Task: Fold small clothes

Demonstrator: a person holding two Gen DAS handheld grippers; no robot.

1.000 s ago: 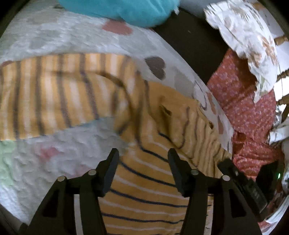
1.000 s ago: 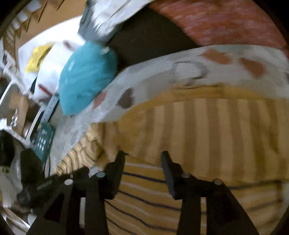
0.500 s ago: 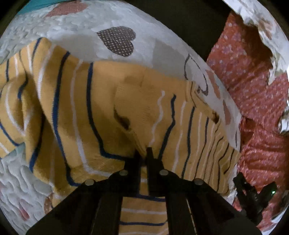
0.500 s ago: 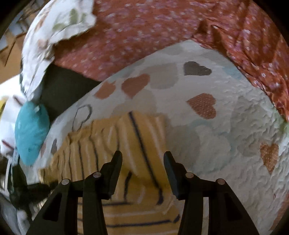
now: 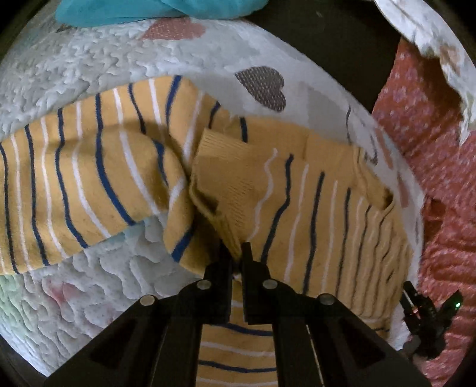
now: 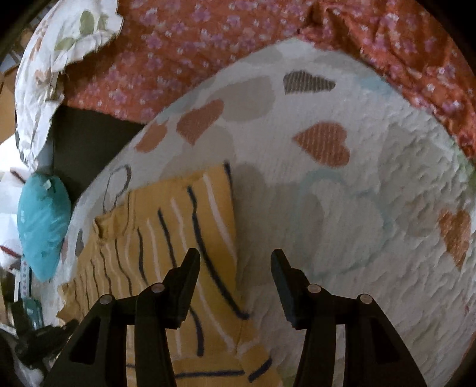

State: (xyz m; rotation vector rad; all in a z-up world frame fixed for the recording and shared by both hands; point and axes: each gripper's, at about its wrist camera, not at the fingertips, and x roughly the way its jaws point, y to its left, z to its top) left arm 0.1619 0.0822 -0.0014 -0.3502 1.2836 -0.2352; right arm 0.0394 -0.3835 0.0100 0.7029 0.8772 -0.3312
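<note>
A small mustard-yellow sweater [image 5: 312,202] with navy and white stripes lies on a white quilt with heart shapes [image 5: 89,68]. My left gripper [image 5: 236,253] is shut on a fold of the sweater near its ribbed collar [image 5: 226,160]. One sleeve [image 5: 74,184] stretches out to the left. In the right wrist view the sweater [image 6: 178,226] lies to the lower left. My right gripper [image 6: 235,262] is open and empty, its left finger over the sweater's edge, its right finger over bare quilt [image 6: 357,208].
A teal cushion [image 5: 154,9] lies at the quilt's far edge and also shows in the right wrist view [image 6: 41,226]. Red floral fabric [image 5: 431,154] and a white floral pillow [image 6: 59,59] lie beyond the quilt. A dark gap [image 6: 86,137] runs beside the quilt.
My left gripper went from open to shut on the sweater near the collar and has pulled it back a little. My right gripper swung off the sweater toward bare quilt, still open.
</note>
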